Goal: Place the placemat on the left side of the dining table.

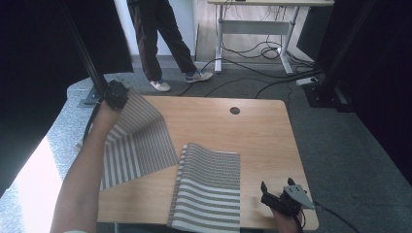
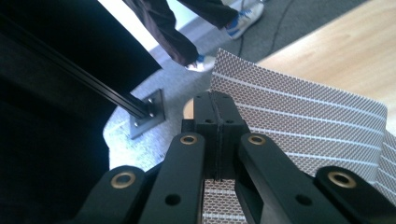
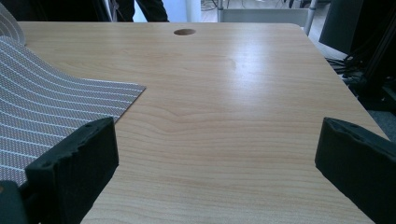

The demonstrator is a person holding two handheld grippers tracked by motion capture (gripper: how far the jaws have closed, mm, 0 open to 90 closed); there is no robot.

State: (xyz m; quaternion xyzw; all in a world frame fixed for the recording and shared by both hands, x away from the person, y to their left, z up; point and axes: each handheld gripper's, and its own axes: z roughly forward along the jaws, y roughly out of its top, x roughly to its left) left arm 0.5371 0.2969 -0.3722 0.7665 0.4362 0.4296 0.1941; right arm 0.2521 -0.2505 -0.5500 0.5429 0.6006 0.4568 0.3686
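The left gripper is sitting at the far left corner of the light wooden bench, w/ its jaws clenched on the far edge of a grey-and-white striped woven mat. In the left gripper view the two black jaws are pressing together and the mat's mesh is passing between them, so this gripper is grasping the mat. The mat is lifting at that held end and is sloping down toward the near side, where its lower part is lying on the bench near the left edge and hanging a bit over it. A second striped woven mat of the same grey and white is lying just beside the first one, near the middle of the near edge; its far end is curving up a little and its near end is reaching over the bench edge. The right gripper is resting at the near right corner, apart from both mats, w/ jaws released and standing wide; in the right gripper view bare wood is showing between them. The second mat is showing at the left of that view. A round cable hole is sitting near the far edge. Behind the bench, a person in dark trousers is standing on the grey floor.
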